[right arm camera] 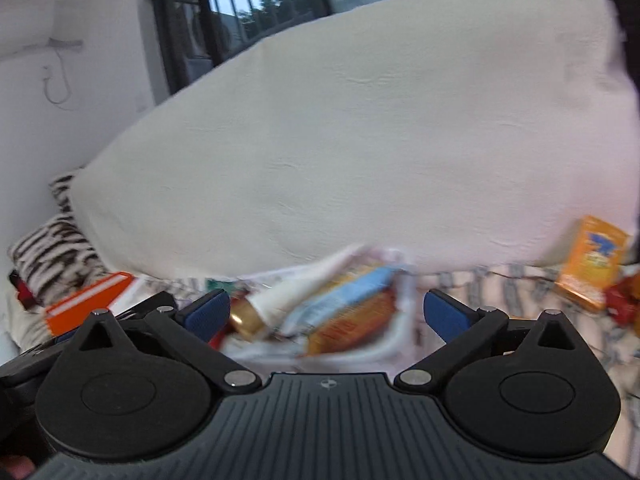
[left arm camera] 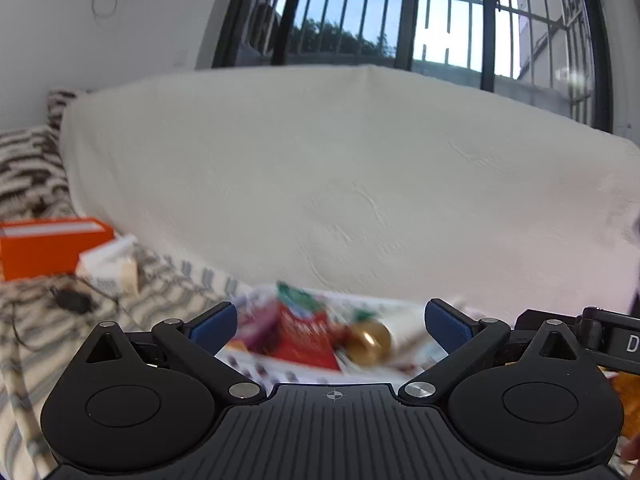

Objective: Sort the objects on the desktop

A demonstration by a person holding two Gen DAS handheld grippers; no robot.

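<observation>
Both grippers, left gripper (left arm camera: 330, 322) and right gripper (right arm camera: 326, 312), hang with jaws spread wide and nothing held, above a blurred heap of packets. A red packet (left arm camera: 306, 338) and gold-capped tube (right arm camera: 266, 306) lie touching there on the striped cloth (left arm camera: 168, 280). Best to slow down, pick one item at the heap's edge, and straddle it squarely before closing.

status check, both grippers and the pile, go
Left gripper open, empty. Right gripper open, empty. Blurred pile ahead: red snack packet, gold-capped white tube. Nothing blocking.
</observation>
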